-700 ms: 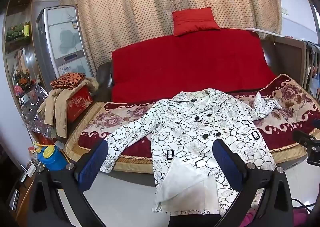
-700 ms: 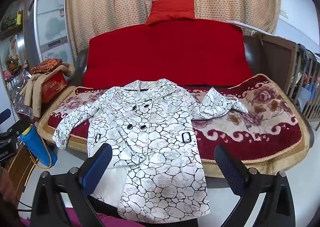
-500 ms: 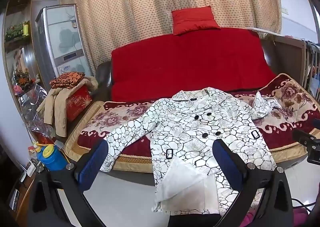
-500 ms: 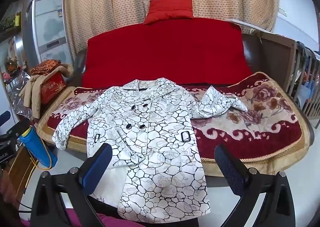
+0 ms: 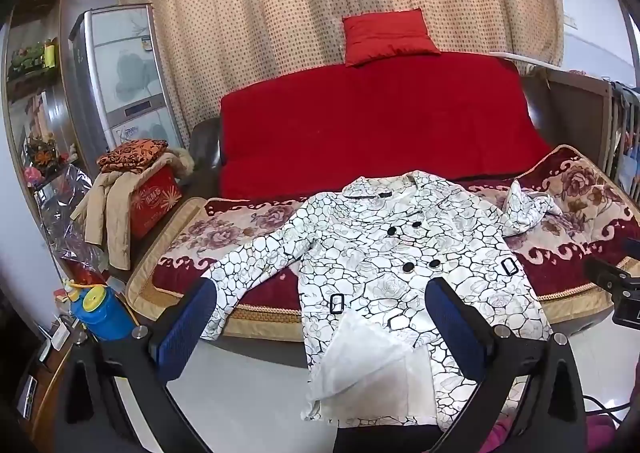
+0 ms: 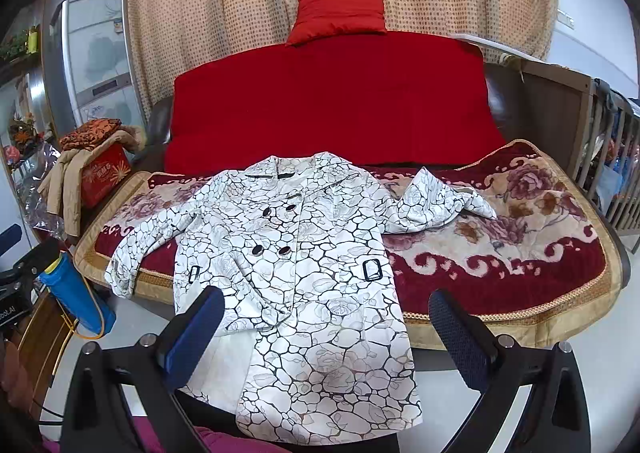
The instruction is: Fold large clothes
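White crackle-patterned coat lies flat on plush floral blanket; both tongs gape apart.

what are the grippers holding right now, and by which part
Nothing. The left gripper and right gripper both stand wide open, short of the white patterned coat, which lies untouched on the sofa.

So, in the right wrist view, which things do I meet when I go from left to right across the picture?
Blue bottle → red box with clothes piled on it → white patterned coat → flowered blanket → wooden railing.
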The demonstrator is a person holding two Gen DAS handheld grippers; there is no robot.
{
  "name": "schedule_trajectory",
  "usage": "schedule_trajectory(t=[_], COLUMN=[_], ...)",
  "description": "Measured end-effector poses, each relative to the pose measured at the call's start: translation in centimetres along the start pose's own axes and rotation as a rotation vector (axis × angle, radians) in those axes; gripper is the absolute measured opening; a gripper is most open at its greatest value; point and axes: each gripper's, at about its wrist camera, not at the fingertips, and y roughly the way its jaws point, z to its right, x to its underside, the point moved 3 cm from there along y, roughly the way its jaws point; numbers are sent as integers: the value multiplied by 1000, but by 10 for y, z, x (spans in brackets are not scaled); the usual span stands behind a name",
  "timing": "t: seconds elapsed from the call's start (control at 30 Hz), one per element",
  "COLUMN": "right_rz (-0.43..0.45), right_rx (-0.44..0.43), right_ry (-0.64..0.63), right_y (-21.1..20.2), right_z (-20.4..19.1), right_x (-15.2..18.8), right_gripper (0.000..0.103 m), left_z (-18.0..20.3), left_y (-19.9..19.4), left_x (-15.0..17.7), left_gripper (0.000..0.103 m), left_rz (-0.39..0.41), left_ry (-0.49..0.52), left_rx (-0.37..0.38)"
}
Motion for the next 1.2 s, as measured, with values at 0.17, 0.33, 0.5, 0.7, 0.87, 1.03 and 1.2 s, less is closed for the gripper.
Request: schedule_trajectory(t=[0.17, 0.33, 0.5, 0.7, 0.87, 1.03, 1.2], right_rz=[-5, -11, -17, -24, -23, -31, -46], right_rx=[0, -3, -5, -10, -12, -14, -19], right_ry=[-4, -9, -13, -9, -8, -6, -6], right_y=[1, 2, 4, 5, 5, 6, 9], right_z=[-2, -3, -5, -5, -5, -6, -7], right_x=[-1, -2, -1, 0, 1, 1, 2], right_gripper=[103, 103, 103, 103, 103, 103, 103], left_z=[-2, -4, -3, -2, -2, -2, -1], left_y=[-3, -2, 0, 1, 2, 4, 7], left_x=[-3, -5, -5, -4, -4, -2, 0], left_gripper=[103, 103, 103, 103, 103, 103, 103], left_rz=[-2, -10, -19, -28, -30, -38, -53], left_ry=[-2, -4, -2, 0, 0, 2, 4], left_rx=[3, 6, 9, 9, 10, 10, 14])
